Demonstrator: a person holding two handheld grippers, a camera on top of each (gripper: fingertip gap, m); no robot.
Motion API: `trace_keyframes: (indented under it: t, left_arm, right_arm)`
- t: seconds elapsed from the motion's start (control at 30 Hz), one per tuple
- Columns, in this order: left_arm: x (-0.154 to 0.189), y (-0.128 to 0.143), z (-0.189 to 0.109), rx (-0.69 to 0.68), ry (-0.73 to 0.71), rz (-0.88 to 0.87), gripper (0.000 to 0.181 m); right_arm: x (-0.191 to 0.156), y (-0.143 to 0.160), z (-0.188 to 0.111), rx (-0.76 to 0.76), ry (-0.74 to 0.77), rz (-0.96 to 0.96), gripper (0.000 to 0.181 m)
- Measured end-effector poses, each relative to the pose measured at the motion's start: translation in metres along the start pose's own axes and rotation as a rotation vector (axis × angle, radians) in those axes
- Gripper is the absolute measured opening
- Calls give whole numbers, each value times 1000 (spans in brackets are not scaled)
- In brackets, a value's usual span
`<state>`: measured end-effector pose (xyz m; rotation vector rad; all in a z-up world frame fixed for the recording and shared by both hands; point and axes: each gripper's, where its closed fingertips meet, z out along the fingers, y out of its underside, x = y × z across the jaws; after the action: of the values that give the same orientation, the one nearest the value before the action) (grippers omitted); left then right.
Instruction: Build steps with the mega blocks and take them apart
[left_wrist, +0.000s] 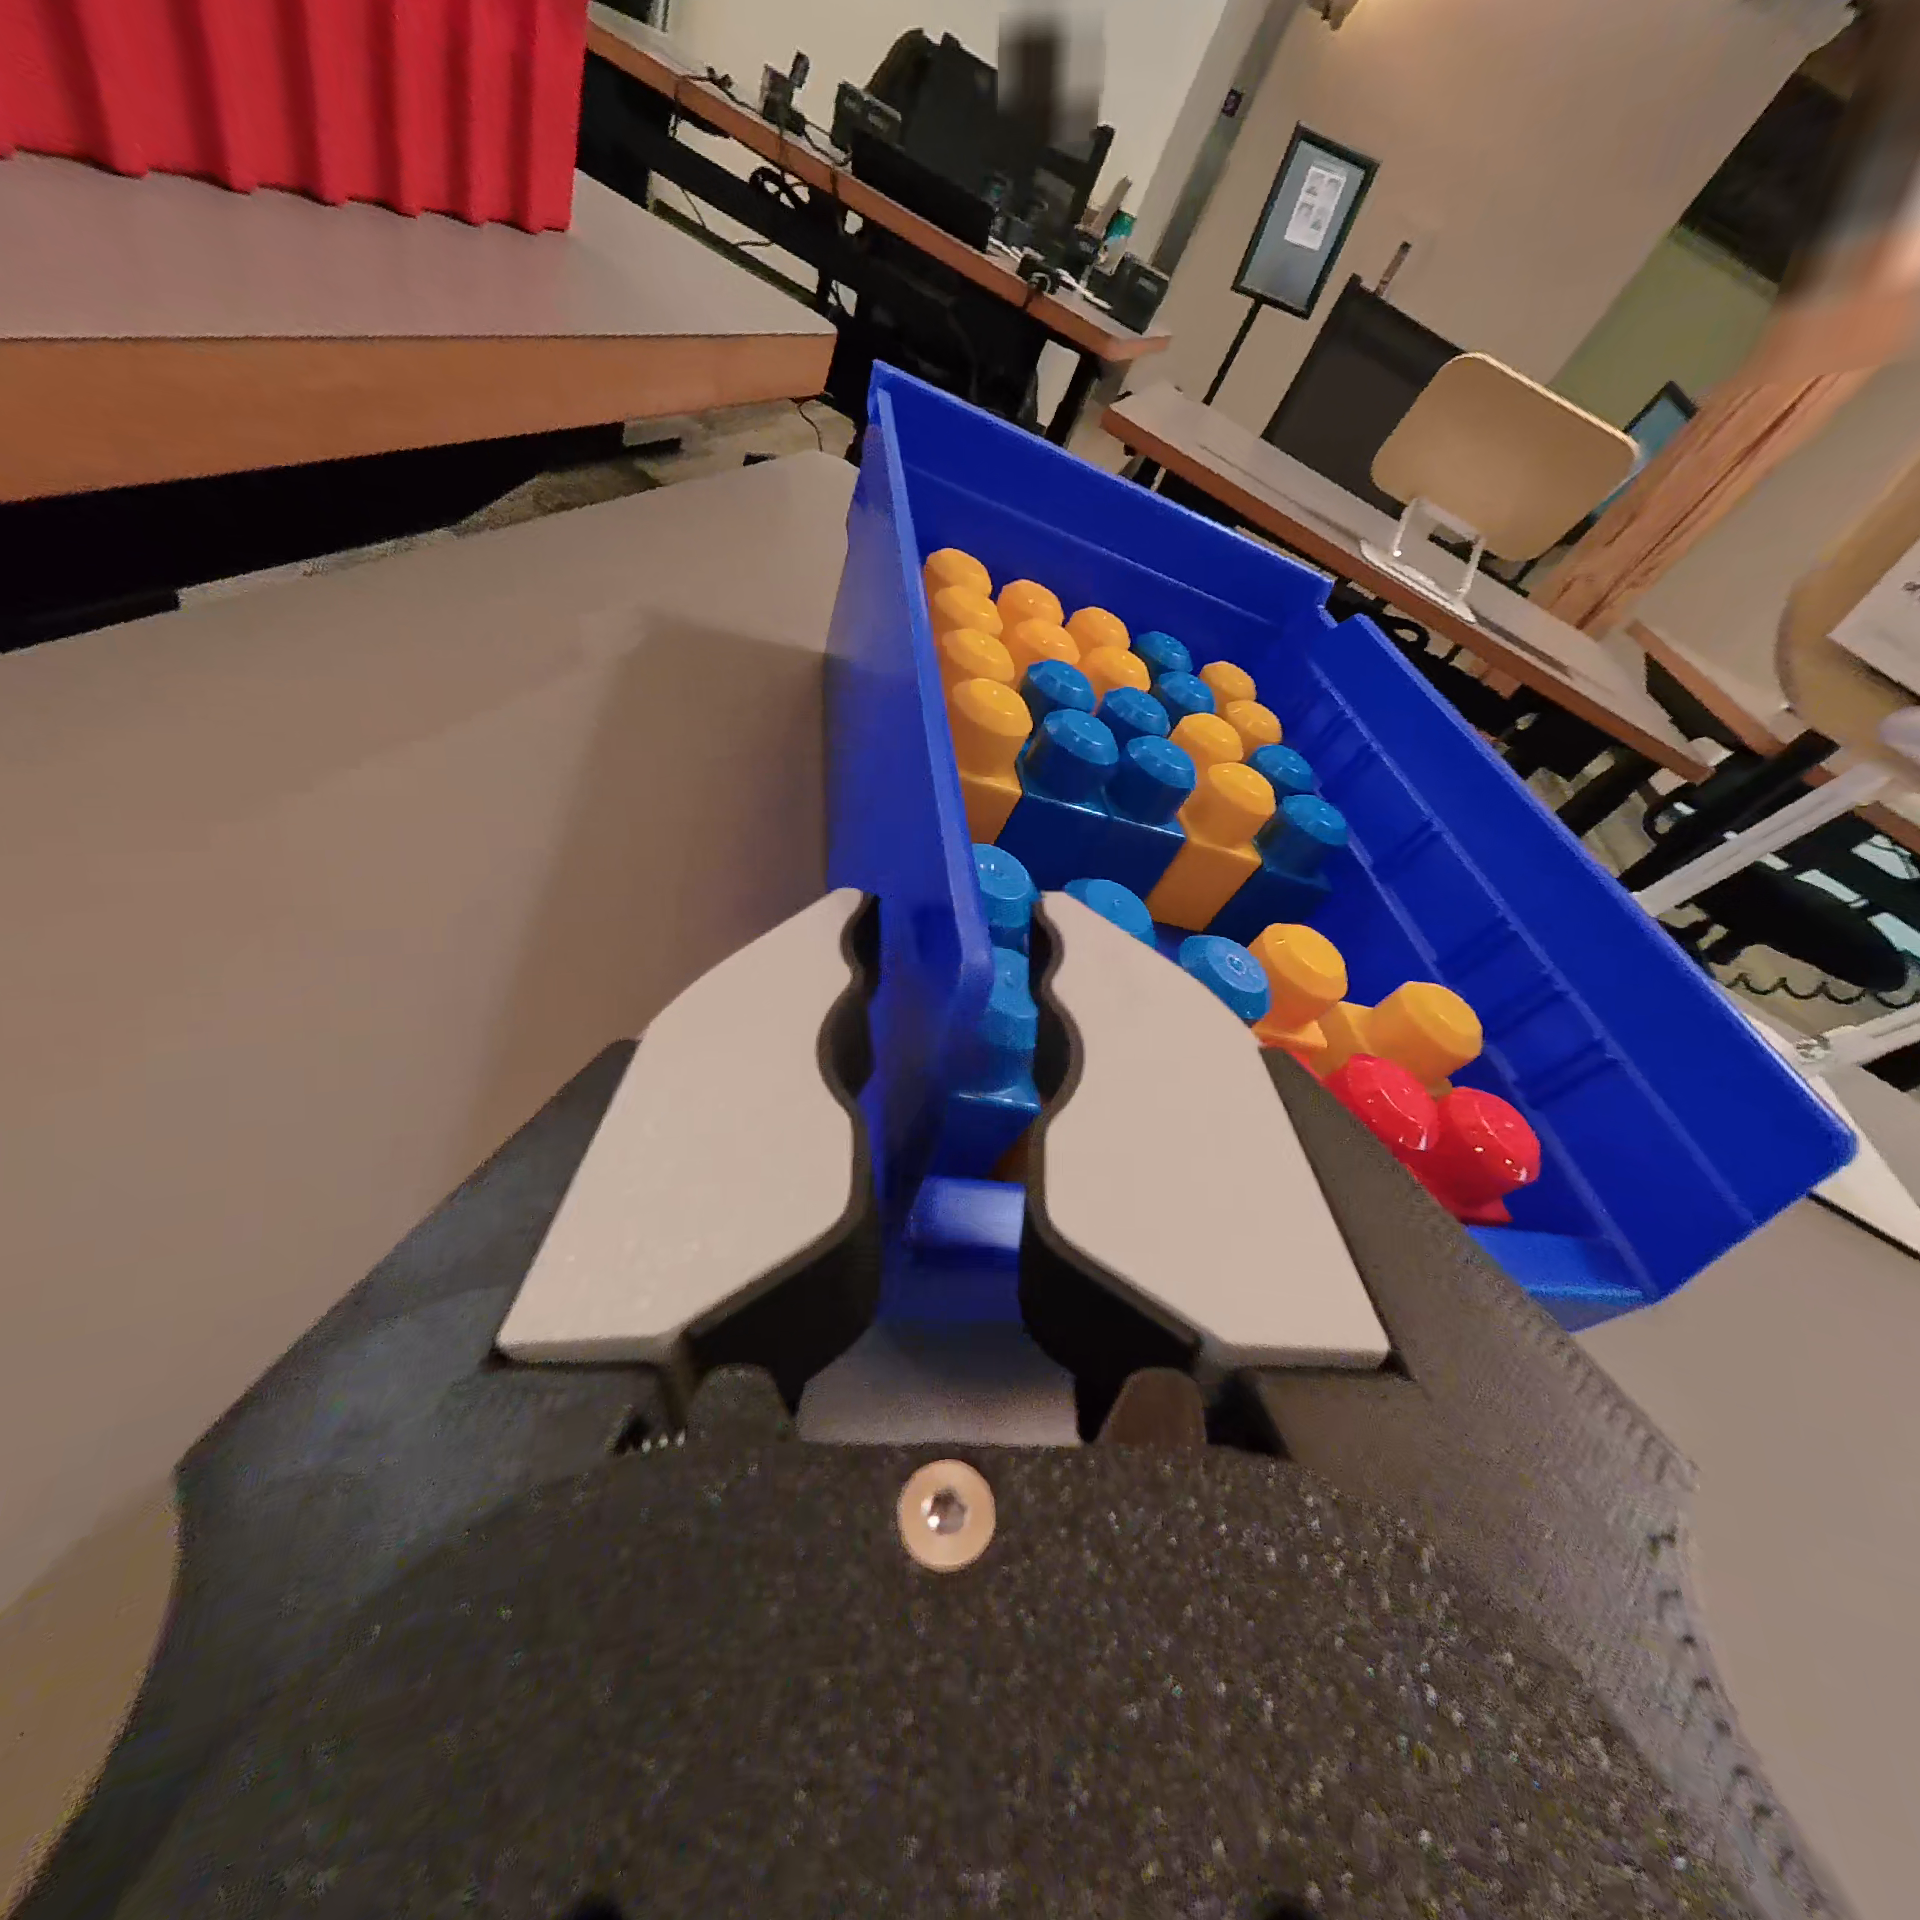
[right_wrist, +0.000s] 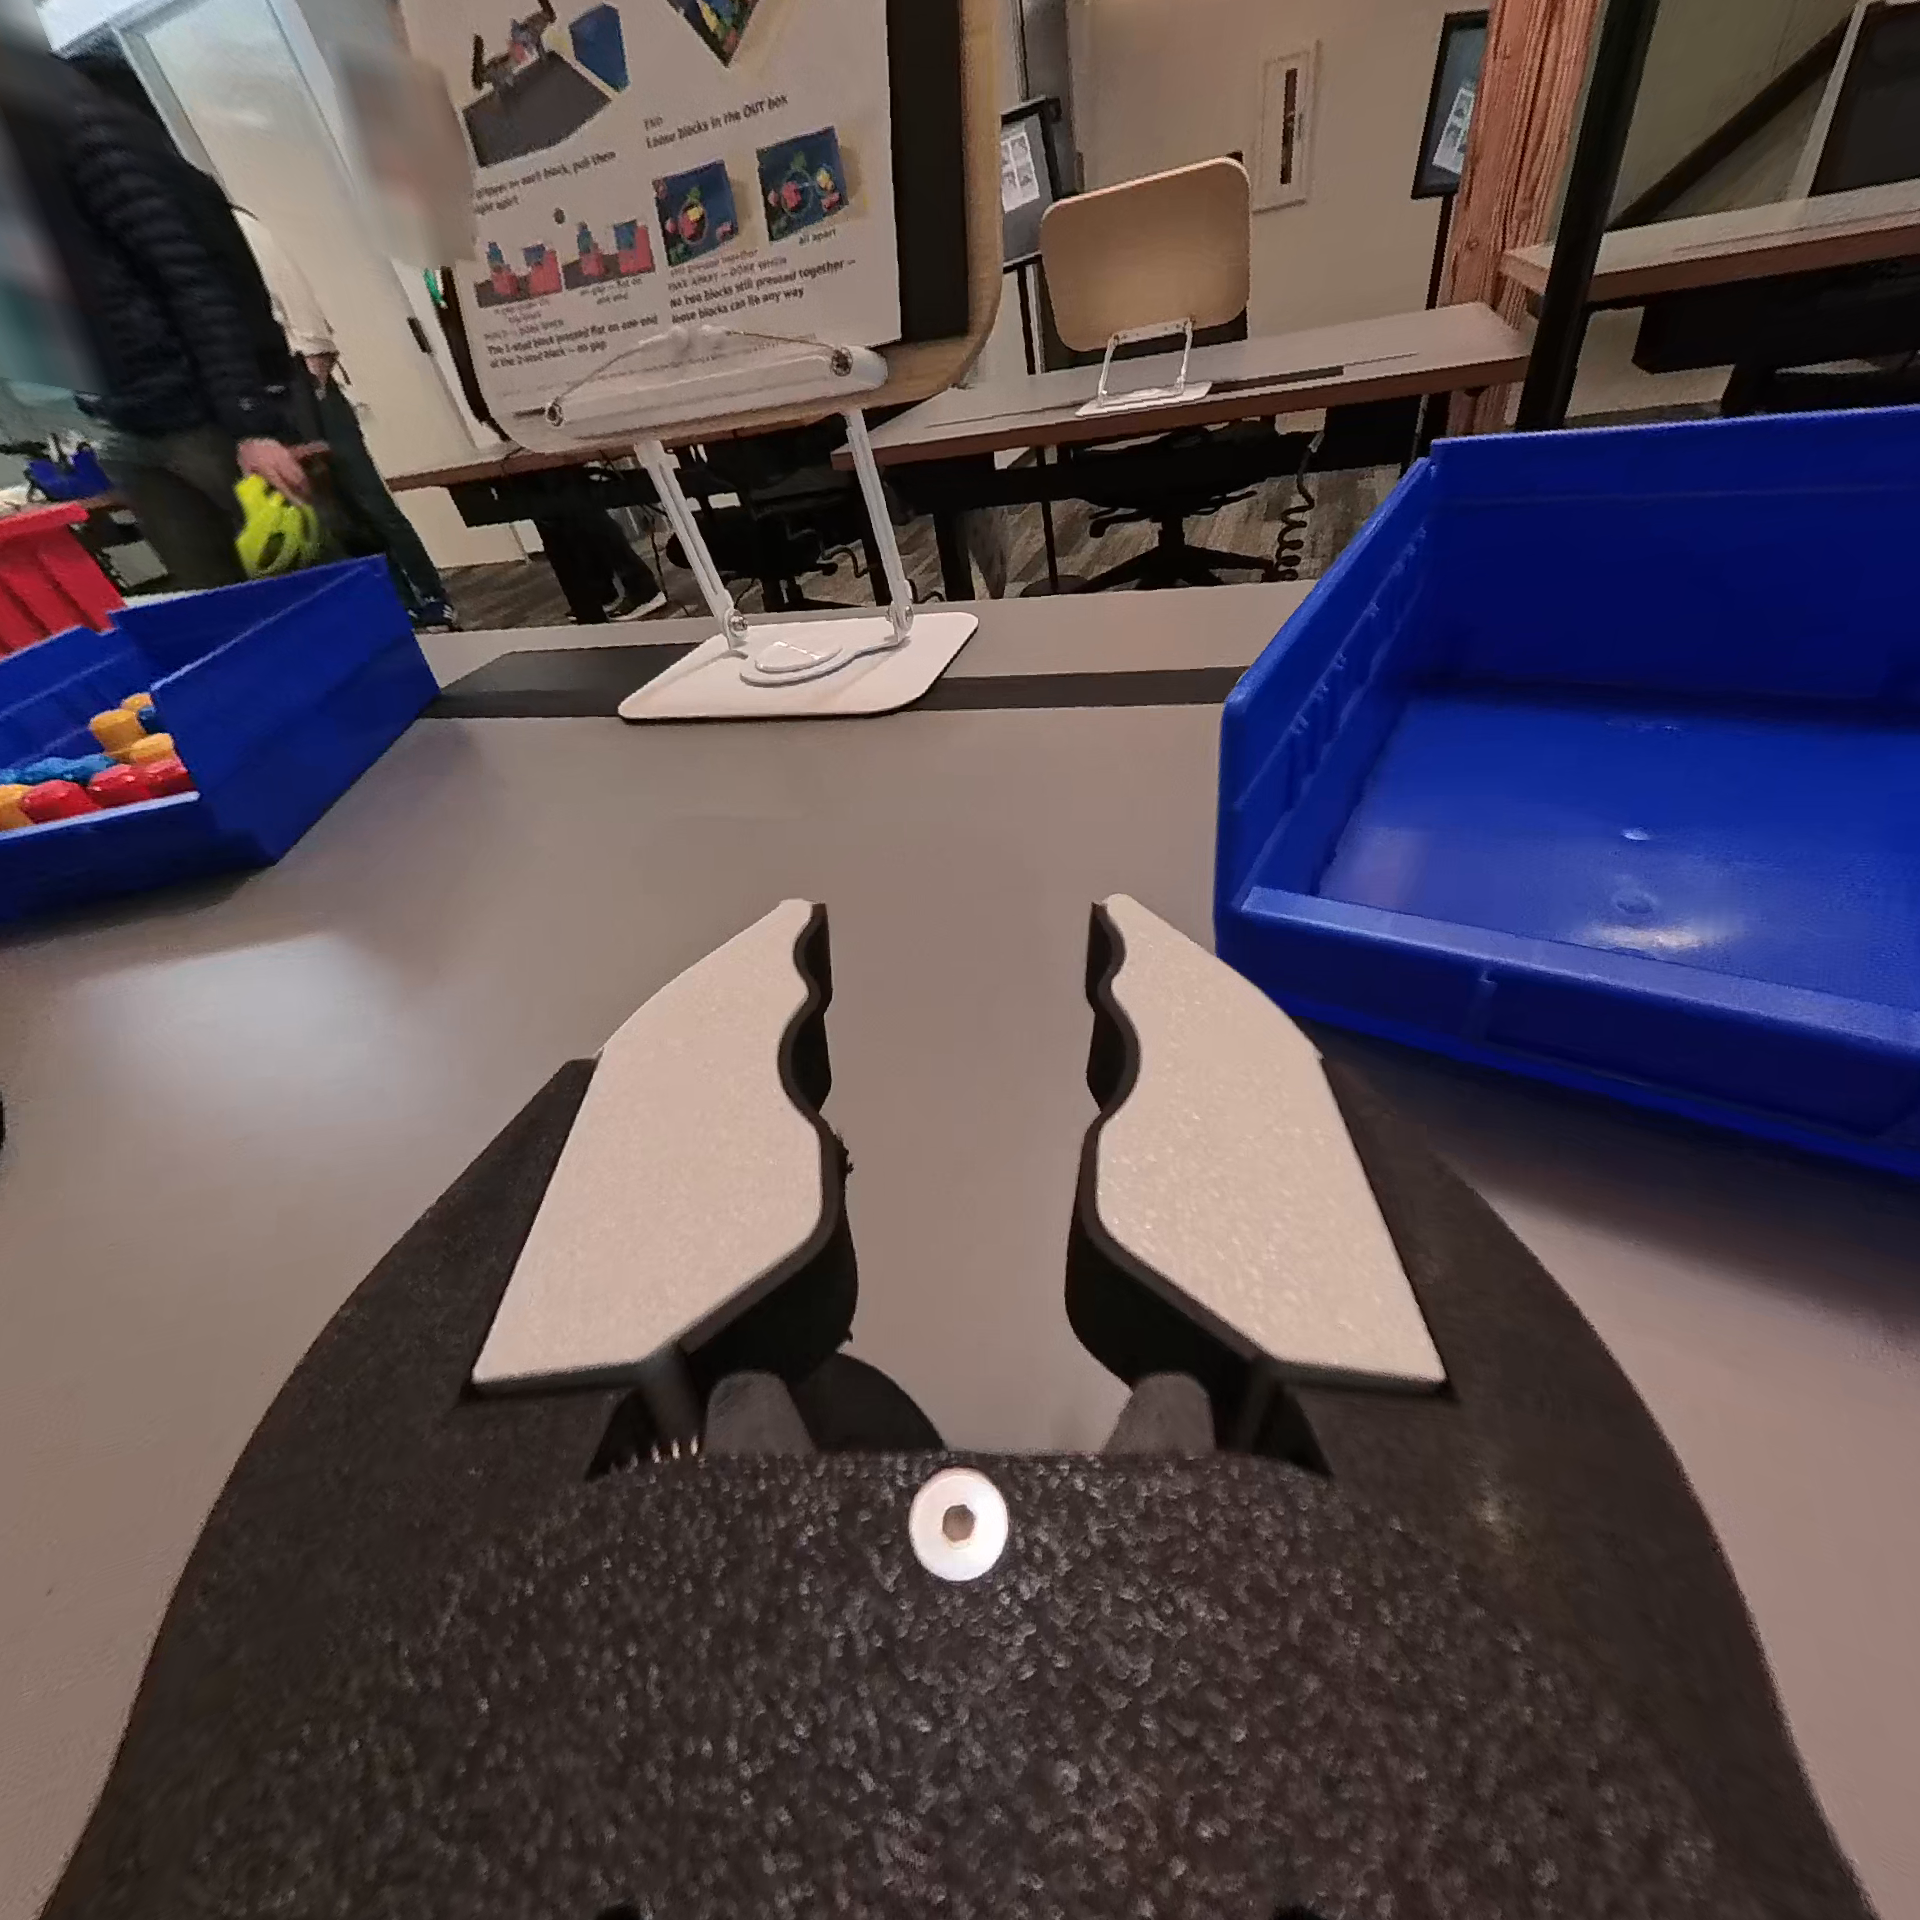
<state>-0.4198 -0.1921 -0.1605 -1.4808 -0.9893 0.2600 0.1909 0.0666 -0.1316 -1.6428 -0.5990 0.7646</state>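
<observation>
Left wrist view: the left gripper (left_wrist: 954, 935) reaches over the near corner of the blue bin of blocks (left_wrist: 1621, 1049), which rests on the grey table (left_wrist: 364, 935).
Left gripper state: fingers narrowed; the bin's side wall (left_wrist: 914, 831) and a blue block (left_wrist: 1003, 1039) both lie in the gap. Whether the pads press the block or merely straddle wall and block, I cannot tell.
Bin contents: orange blocks (left_wrist: 982, 686), blue blocks (left_wrist: 1101, 790) and a red block (left_wrist: 1439, 1138), studs mostly up, some pressed together.
Right wrist view: the right gripper (right_wrist: 958, 935) hovers low over bare table, fingers moderately apart, holding nothing.
Other things: an empty blue bin (right_wrist: 1351, 977) sits just right of the right gripper; the bin of blocks shows well off to the left, and a white stand (right_wrist: 800, 665) with an instruction sheet stands beyond.
Step in hand: judged to be fetching a first block, since no steps stand on the table.
Next move calls for: getting the outer finger clear of the bin wall, so that the pads seat on the block's flat sides alone, then a straight lift out over the rim.
Risk: a grip that includes the wall could drag the whole bin.
</observation>
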Motion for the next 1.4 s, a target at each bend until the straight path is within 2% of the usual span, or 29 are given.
trace_keyframes:
  t: [0.07,0.13,0.27,0.37,0.53,0.6,0.73,0.9,1.13,1.27,1.4]
  left_arm:
    - [1,-7,-7,24,5,15,35]
    - [4,-21,-19,80,-5,73,37]
    - [31,-53,-49,219,15,228,33]
    - [65,-55,-63,257,103,286,30]
    - [108,-41,-63,238,207,379,27]
    - [116,-34,-62,220,227,414,27]
    - [120,-24,-59,198,232,457,26]
    - [127,-21,-58,192,252,471,25]
    - [125,-15,-57,178,261,485,24]
    - [110,-27,-60,211,202,491,27]
    - [77,-39,-61,234,85,487,41]
  right_arm:
    - [7,-3,-3,5,30,-4,49]
    - [30,-10,-11,4,132,-55,52]
    - [108,-33,-44,16,403,-83,67]
    - [168,-43,-59,5,550,-107,74]
    - [238,-25,-31,-146,579,-58,80]
    - [251,-20,-21,-183,566,-33,69]
    - [261,-11,-15,-250,603,-53,8]
    - [238,-8,-10,-250,627,-64,4]
    - [183,-2,11,-285,620,-163,7]
    - [177,-1,15,-273,633,-171,7]
    - [171,-1,17,-264,625,-194,9]
